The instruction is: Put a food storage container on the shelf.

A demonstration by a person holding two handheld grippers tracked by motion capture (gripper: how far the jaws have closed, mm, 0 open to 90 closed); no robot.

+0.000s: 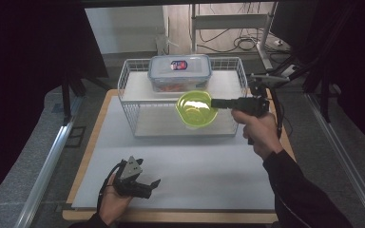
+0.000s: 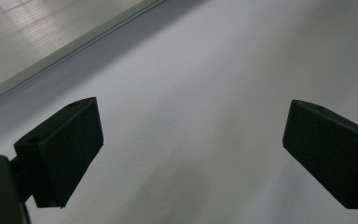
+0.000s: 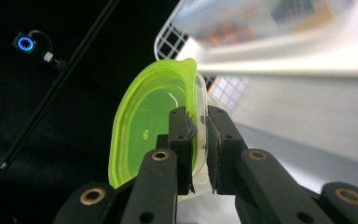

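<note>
My right gripper (image 1: 215, 103) was clamped on the rim of the green bowl (image 1: 196, 109), held in the air at nine o'clock of my hand, before the wire rack (image 1: 132, 111). The lidded container (image 1: 179, 71) probably sat clear at eleven. My left gripper (image 1: 148, 186) lay open on the desk (image 1: 195, 175).

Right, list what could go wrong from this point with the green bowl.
1. The right gripper pinches the green bowl only by its thin rim, held out sideways; it could twist or slip out.
2. The bowl hangs right at the wire rack, below the shelf edge that bears the lidded container; it may knock the wires or the shelf.
3. The left gripper rests open on the table, too far off to help.
</note>
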